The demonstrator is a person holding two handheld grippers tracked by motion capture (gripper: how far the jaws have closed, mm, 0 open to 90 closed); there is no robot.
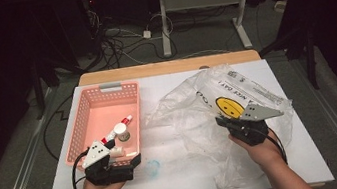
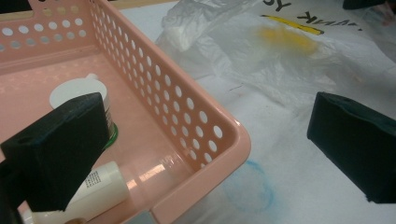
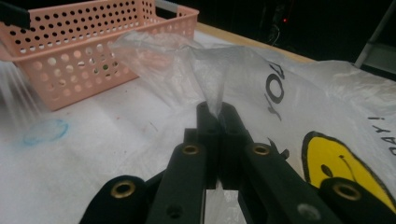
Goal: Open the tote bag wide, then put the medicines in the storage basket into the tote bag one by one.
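right gripper (image 3: 218, 114): jaws pinched on plastic bag (image 1: 218, 102) (smiley print), bag on table's right half | left gripper (image 2: 205, 154): jaws wide apart, holding nothing, astride pink basket (image 2: 187, 116) corner

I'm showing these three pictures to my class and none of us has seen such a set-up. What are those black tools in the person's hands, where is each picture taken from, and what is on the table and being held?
A person stands at a white table and holds a hand-held clamp with two black jaws in each hand. The high view looks down from above the table. The other two views come from small cameras riding on each clamp, looking along its jaws.

On the table stand a pink basket with holes in its walls, holding a few small containers, and a crumpled clear plastic bag printed with a yellow smiley.

The left gripper is open, its jaws either side of the basket's corner, holding nothing. The right gripper is shut on a pinch of the bag's film.
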